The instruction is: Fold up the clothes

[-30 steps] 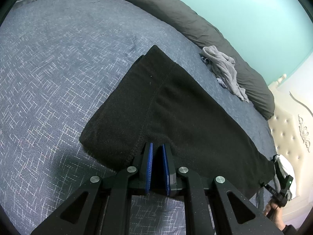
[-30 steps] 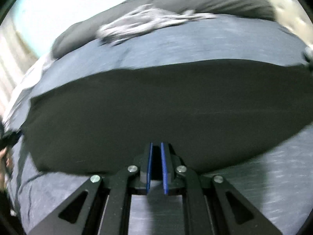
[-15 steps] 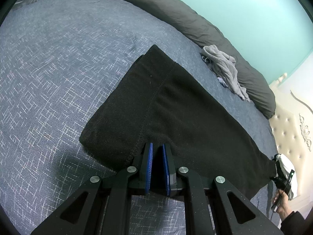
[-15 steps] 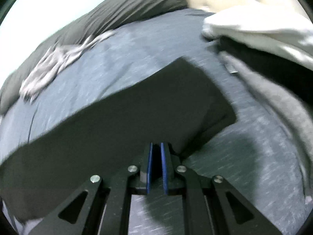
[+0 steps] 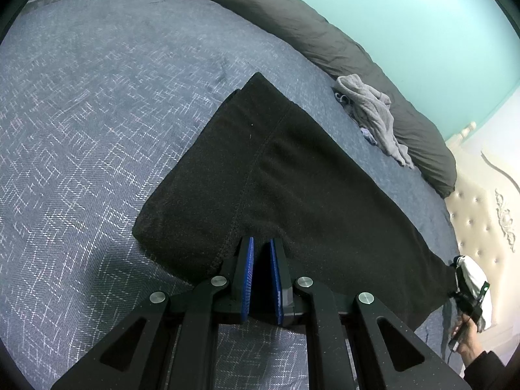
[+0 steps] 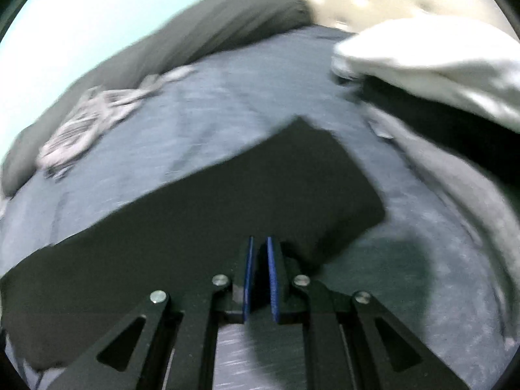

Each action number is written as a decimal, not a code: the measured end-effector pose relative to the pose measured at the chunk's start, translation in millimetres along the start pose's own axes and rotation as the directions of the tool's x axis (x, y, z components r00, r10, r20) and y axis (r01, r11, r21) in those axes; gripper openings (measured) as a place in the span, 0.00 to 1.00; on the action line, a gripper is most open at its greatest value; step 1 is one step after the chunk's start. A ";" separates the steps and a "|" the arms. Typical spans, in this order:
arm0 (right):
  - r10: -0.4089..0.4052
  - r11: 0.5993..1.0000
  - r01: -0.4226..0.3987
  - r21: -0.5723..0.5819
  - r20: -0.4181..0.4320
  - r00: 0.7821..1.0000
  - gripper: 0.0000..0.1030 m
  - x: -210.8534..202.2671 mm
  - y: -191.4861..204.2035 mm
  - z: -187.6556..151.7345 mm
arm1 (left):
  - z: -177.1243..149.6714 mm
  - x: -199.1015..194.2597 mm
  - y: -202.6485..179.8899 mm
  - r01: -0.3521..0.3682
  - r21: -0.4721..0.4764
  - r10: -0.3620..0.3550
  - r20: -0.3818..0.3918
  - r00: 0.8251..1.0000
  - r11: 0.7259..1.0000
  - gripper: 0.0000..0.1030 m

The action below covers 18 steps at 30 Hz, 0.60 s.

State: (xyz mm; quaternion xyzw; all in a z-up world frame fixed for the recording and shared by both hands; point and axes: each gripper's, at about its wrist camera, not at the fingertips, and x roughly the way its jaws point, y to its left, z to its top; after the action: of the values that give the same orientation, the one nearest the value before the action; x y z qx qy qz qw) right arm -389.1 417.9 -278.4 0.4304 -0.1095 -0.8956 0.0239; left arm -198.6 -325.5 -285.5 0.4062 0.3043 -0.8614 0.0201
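On the blue bedspread [image 5: 97,130] the black trousers [image 5: 292,178] lie folded lengthwise; my left claw [image 5: 261,253] and right claw [image 6: 259,253] pinch their near edge; cross-folds remain, I judge.

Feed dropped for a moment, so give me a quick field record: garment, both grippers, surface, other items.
garment: black pants, laid flat
left gripper: shut on near edge, at the seam
right gripper: shut on near edge, by the end corner
surface: blue-grey bedspread
other: crumpled grey garment by dark bolster; white cloth, blurred
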 end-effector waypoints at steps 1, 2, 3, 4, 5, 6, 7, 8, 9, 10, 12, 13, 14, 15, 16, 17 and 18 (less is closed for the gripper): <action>0.033 0.999 -0.033 -0.014 -0.012 0.999 0.08 0.7 8.1 -3.6 | 0.0 0.0 -0.4 -0.001 0.000 0.001 0.000 1.000 1.000 0.11; 0.065 0.997 -0.066 -0.028 -0.024 0.998 0.08 1.3 16.3 -7.2 | -0.2 -0.2 -0.3 -0.001 -0.002 0.001 0.000 1.000 1.000 0.11; 0.112 0.993 -0.113 -0.029 -0.047 0.993 0.08 4.5 23.3 -11.8 | -0.3 -0.4 -0.4 -0.001 -0.003 0.001 0.001 1.000 1.000 0.11; 0.116 0.992 -0.120 -0.050 -0.069 0.991 0.08 7.9 29.0 -16.5 | -0.3 -0.4 -0.5 -0.002 -0.003 0.002 0.000 1.000 1.000 0.11; 0.111 0.990 -0.117 -0.075 -0.089 0.990 0.08 11.2 34.5 -21.1 | -0.3 -0.4 -0.9 -0.004 0.000 0.004 0.000 1.000 1.000 0.11; 0.104 0.988 -0.115 -0.101 -0.109 0.989 0.08 14.5 40.0 -25.8 | -0.4 -0.3 -1.0 -0.005 0.001 0.005 -0.001 1.000 1.000 0.11; 0.100 0.990 -0.109 -0.090 -0.107 0.989 0.08 15.1 36.7 -26.6 | -0.5 -0.6 -0.6 -0.003 0.001 0.003 -0.002 1.000 1.000 0.11; 0.095 0.992 -0.103 -0.071 -0.102 0.990 0.08 15.0 31.5 -26.5 | -0.6 -0.8 -0.1 -0.001 0.001 0.001 -0.002 1.000 1.000 0.11; 0.091 0.994 -0.096 -0.052 -0.096 0.991 0.08 14.9 26.4 -26.5 | -0.8 -0.9 0.2 0.001 0.000 -0.001 -0.003 1.000 1.000 0.11; 0.086 0.995 -0.089 -0.033 -0.090 0.992 0.07 14.9 21.2 -26.4 | -0.8 -1.1 0.5 0.003 -0.001 -0.003 -0.004 1.000 1.000 0.11; 0.029 1.000 -0.029 0.002 -0.069 0.997 0.07 9.3 4.6 -21.7 | -0.9 -1.5 0.9 0.005 -0.003 -0.005 -0.005 1.000 1.000 0.11; 0.006 1.000 -0.005 0.019 -0.061 0.998 0.07 8.0 -3.3 -17.5 | -0.8 -1.5 0.8 0.005 -0.003 -0.005 -0.005 1.000 1.000 0.11; -0.014 0.999 0.016 0.035 -0.054 0.998 0.07 7.1 -11.0 -13.0 | -0.7 -1.5 0.8 0.005 -0.004 -0.006 -0.005 1.000 1.000 0.11; -0.036 0.999 0.038 0.039 -0.049 0.998 0.07 8.5 -16.6 -8.7 | -0.8 -1.6 0.8 0.005 -0.005 -0.005 -0.005 1.000 1.000 0.11; -0.057 0.997 0.059 0.041 -0.045 0.997 0.07 10.3 -21.7 -4.6 | -0.8 -1.7 0.7 0.005 -0.006 -0.005 -0.005 1.000 1.000 0.11; -0.078 0.996 0.079 0.045 -0.043 0.996 0.07 9.8 -26.6 -2.3 | -0.9 -1.7 0.4 0.005 -0.005 -0.005 -0.004 1.000 1.000 0.11; -0.098 0.994 0.100 0.049 -0.041 0.994 0.07 8.9 -31.6 -0.4 | -1.1 -1.9 0.1 0.004 -0.004 -0.004 -0.004 1.000 1.000 0.11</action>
State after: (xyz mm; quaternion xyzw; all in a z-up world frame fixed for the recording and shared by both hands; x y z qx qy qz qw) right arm -392.7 447.4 -292.2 0.4528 -0.1104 -0.8843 -0.0293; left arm -196.6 -325.3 -284.7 0.4073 0.3068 -0.8600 0.0186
